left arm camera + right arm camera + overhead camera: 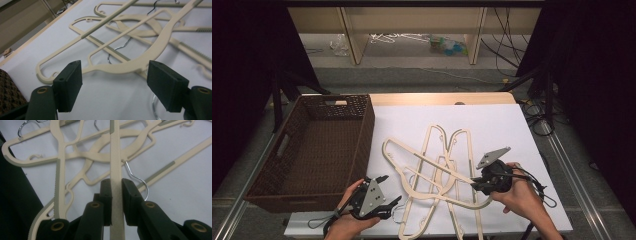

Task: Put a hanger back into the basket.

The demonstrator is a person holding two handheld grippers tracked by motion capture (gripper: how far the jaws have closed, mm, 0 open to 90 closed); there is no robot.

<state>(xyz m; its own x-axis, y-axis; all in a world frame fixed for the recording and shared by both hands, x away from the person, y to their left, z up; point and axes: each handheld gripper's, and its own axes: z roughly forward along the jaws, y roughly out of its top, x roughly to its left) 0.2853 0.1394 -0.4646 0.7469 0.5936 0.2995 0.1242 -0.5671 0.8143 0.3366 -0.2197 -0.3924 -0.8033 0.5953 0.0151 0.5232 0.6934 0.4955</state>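
Sorting hangers looks like the job: basket [312, 150] at left, left gripper [379, 192] just right of it, jaws wide and empty near a hanger [140, 62]; right gripper [477, 186] clamps a lifted hanger bar [117, 195]. Next, probably freeing it from the pile [437, 170].

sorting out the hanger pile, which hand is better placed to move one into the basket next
Right. The right hand-held gripper is already shut on a cream hanger bar, lifting it off the pile. The left hand-held gripper sits nearer the wicker basket, but its jaws are open and hold nothing.
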